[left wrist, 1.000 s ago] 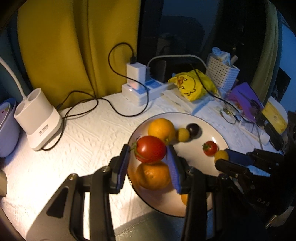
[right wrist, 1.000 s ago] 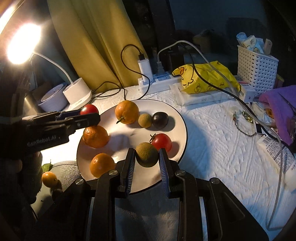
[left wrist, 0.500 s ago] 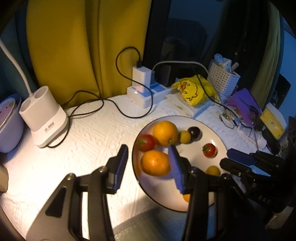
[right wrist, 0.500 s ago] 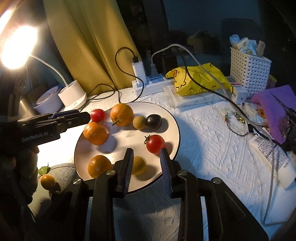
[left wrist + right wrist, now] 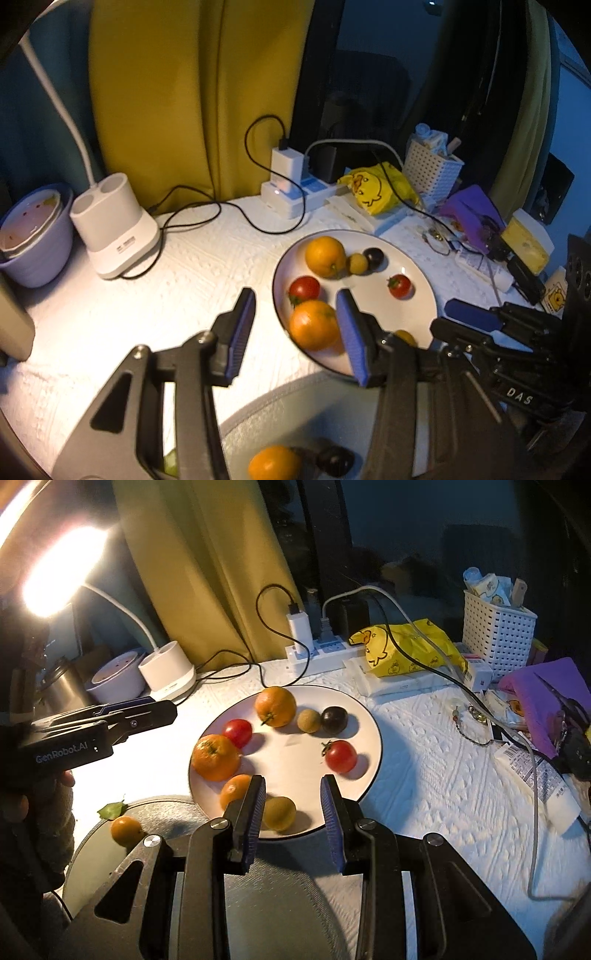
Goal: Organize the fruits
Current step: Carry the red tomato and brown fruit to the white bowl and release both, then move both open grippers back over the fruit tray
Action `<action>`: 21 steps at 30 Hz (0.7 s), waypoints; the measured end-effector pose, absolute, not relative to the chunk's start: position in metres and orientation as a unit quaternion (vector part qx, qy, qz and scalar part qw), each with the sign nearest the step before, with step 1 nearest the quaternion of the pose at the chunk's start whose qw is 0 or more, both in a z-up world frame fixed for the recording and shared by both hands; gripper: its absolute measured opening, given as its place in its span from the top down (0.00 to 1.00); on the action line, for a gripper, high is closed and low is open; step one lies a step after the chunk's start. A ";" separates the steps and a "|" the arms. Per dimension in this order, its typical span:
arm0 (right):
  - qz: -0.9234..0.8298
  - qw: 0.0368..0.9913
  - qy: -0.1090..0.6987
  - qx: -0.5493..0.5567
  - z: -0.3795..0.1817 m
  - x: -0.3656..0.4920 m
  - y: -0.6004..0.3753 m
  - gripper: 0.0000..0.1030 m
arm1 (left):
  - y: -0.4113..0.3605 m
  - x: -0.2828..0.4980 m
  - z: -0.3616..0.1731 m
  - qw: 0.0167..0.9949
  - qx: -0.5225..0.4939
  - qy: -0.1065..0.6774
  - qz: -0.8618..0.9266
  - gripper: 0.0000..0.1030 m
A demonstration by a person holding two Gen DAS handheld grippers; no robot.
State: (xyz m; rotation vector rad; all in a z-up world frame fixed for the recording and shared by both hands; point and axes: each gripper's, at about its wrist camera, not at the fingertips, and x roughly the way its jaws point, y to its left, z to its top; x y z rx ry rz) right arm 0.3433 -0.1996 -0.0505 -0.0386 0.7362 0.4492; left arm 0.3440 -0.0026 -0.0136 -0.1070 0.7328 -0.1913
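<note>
Eight fruits lie on the white plate (image 5: 369, 734) at mid-frame in the right wrist view. Right gripper (image 5: 291, 812), lower centre: jaws spread and empty; a yellow-green round fruit (image 5: 279, 813) sits on the near rim, seen just beside the left pad without touching it. A small orange (image 5: 234, 789) lies partly hidden behind that finger. A large orange (image 5: 215, 757) and a red tomato (image 5: 238, 732) touch at the plate's left side; another orange (image 5: 275, 706), a tan fruit (image 5: 308, 720) and a dark plum (image 5: 334, 720) form a row at the far side; a second tomato (image 5: 340, 756), with green stalk, lies apart at right. Left gripper (image 5: 295, 328), lower centre of its own view: jaws spread, holding nothing; the large orange appears beyond and between them. A further small orange (image 5: 125, 830) rests on the grey round surface (image 5: 177, 819), lower left.
</note>
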 end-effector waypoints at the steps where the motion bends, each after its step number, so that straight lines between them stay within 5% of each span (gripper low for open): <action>1: 0.219 0.908 0.356 -0.020 -0.050 0.341 -0.199 0.68 | -0.001 0.341 -0.013 0.928 -0.053 0.356 -0.094 0.55; 21: 0.238 0.903 0.353 -0.048 -0.045 0.286 -0.165 0.68 | 0.026 0.271 -0.028 0.927 -0.075 0.356 -0.092 0.54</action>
